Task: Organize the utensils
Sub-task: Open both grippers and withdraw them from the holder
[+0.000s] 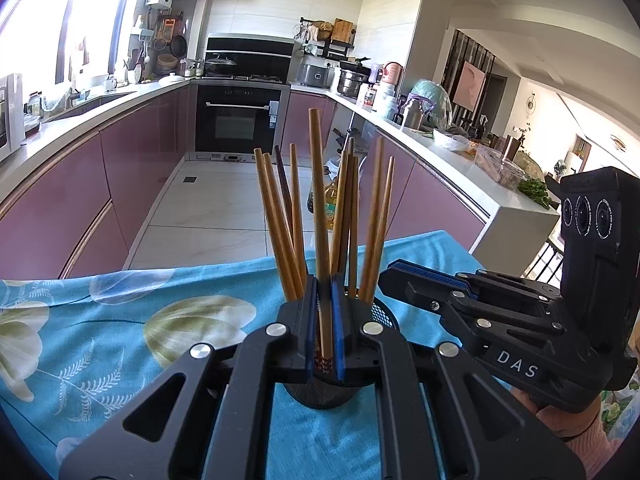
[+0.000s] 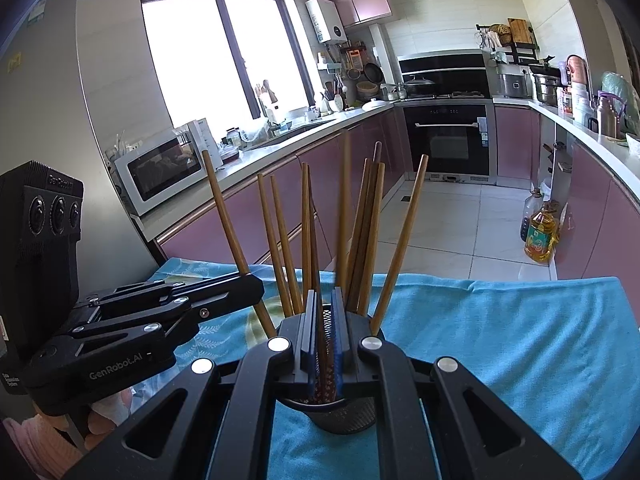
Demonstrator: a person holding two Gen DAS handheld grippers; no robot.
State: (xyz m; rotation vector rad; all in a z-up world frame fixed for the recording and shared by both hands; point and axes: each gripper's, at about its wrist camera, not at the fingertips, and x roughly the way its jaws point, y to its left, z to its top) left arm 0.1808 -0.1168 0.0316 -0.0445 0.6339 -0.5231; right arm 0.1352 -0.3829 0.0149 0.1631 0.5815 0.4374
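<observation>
While both grippers meet over a black mesh cup (image 1: 320, 394) standing on a blue flowered cloth (image 1: 120, 328), each one is pinched nearly shut on a single chopstick. The left gripper (image 1: 324, 332) clamps a light brown chopstick (image 1: 319, 200) between its blue pads; that stick stands almost upright, its long axis running from 6 o'clock up to 12 o'clock, with the squared top well above the others and the patterned lower end reaching down into the cup. The right gripper (image 2: 324, 344) clamps another chopstick (image 2: 345, 216), which also rises close to 12 o'clock in its own view, its decorated lower end showing between the pads inside the cup. The remaining chopsticks (image 1: 280, 220) are slim wooden sticks, mostly tan with at least one darker brown, and they fan out of the cup, some leaning toward 11 o'clock and others toward 1 o'clock. The cup sits near the cloth's front middle, directly beneath both sets of jaws. A hand (image 1: 560, 420) shows under the right gripper's body at about 4 o'clock.
</observation>
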